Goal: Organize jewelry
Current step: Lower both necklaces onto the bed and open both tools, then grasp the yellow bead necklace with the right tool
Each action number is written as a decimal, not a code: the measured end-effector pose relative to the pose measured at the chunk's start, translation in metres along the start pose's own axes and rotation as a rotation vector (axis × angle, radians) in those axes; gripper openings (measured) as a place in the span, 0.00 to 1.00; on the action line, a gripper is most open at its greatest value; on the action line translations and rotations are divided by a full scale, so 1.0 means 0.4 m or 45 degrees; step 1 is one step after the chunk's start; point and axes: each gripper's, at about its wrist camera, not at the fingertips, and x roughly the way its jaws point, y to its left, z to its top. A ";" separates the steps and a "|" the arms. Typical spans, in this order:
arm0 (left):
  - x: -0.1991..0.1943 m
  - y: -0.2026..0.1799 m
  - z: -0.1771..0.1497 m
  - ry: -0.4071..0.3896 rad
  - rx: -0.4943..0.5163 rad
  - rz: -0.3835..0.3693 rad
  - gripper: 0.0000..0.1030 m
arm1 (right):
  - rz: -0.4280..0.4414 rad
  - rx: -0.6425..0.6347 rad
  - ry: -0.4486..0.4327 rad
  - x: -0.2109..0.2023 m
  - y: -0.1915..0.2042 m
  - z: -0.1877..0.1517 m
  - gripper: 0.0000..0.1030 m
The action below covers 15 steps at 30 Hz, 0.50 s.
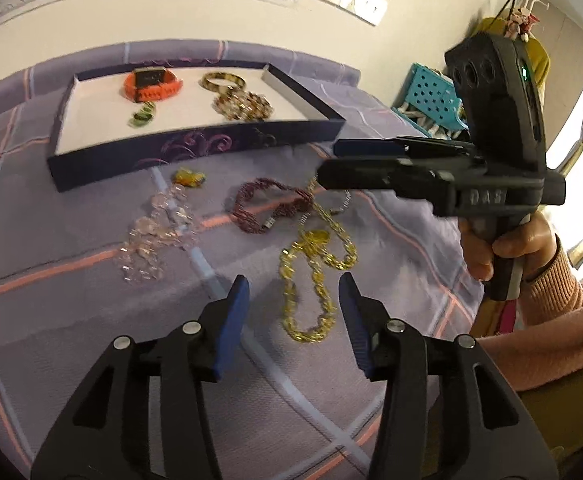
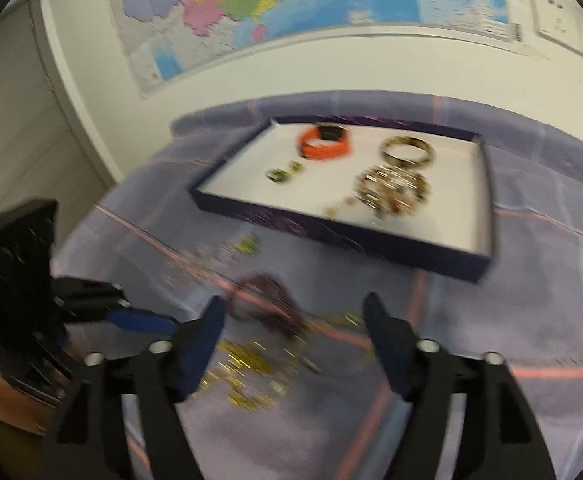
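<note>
Jewelry lies on a purple checked cloth ahead of both grippers. Left gripper hangs with its blue pads apart and nothing between them; a gold chain lies on the cloth just beyond the tips, seen through the gap. Farther ahead of it sit a dark red beaded piece, and to the left of that a clear crystal strand and a small yellow bit. Beyond these stands a tray holding an orange watch, a gold bangle, a beaded bracelet and a green piece. Right gripper, gripped by a hand, is spread wide and empty, above the red piece and chain; that view is blurred.
</note>
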 end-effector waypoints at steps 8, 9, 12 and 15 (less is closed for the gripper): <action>0.034 -0.043 -0.002 0.050 0.038 -0.088 0.49 | 0.067 -0.013 0.093 0.039 0.004 -0.044 0.79; 0.031 -0.046 -0.004 0.046 0.041 -0.100 0.50 | 0.092 -0.054 0.109 0.043 0.026 -0.048 0.78; 0.017 -0.039 -0.011 0.033 0.045 -0.101 0.51 | 0.146 -0.065 0.130 0.042 0.055 -0.051 0.78; -0.004 -0.017 -0.018 0.021 0.033 -0.062 0.52 | 0.127 -0.073 0.129 0.041 0.070 -0.052 0.79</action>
